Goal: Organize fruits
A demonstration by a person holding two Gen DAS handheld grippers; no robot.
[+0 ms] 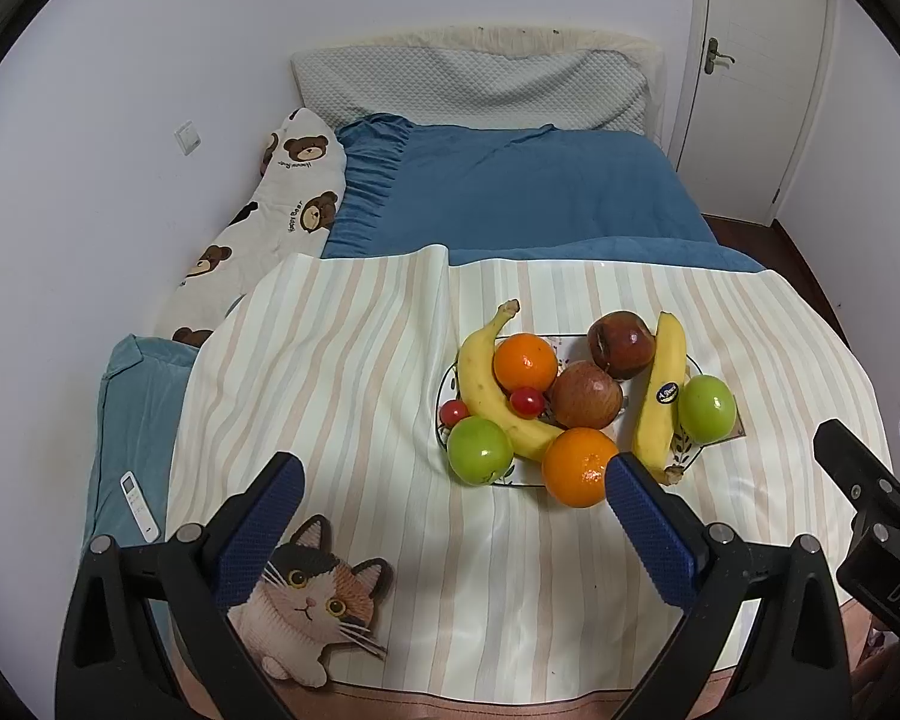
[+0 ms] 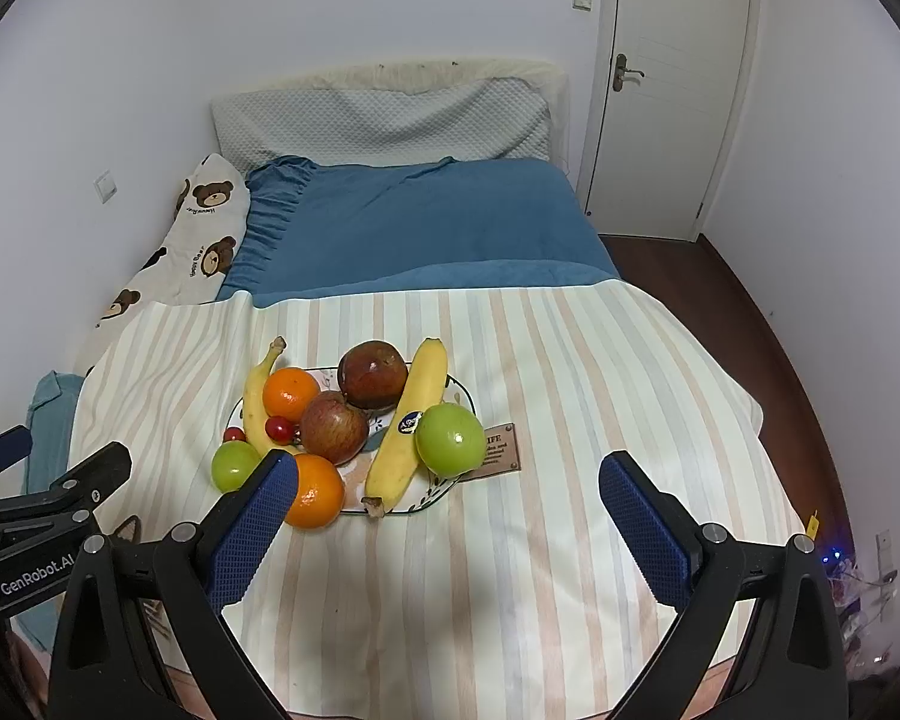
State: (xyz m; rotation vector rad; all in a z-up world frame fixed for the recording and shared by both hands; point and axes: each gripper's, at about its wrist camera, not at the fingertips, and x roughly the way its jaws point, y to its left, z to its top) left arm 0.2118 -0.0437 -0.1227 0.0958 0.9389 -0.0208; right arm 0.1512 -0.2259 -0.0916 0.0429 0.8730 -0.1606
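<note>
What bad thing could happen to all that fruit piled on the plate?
The plate sits on a soft striped cloth over the bed, so pressing down might tip it. The near orange and the right green apple hang over the rim and could roll off. Pulling out the long banana may nudge the fruit leaning on it.

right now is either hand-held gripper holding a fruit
No, the left hand-held gripper and right hand-held gripper are both open and empty, with all the fruit on the plate.
</note>
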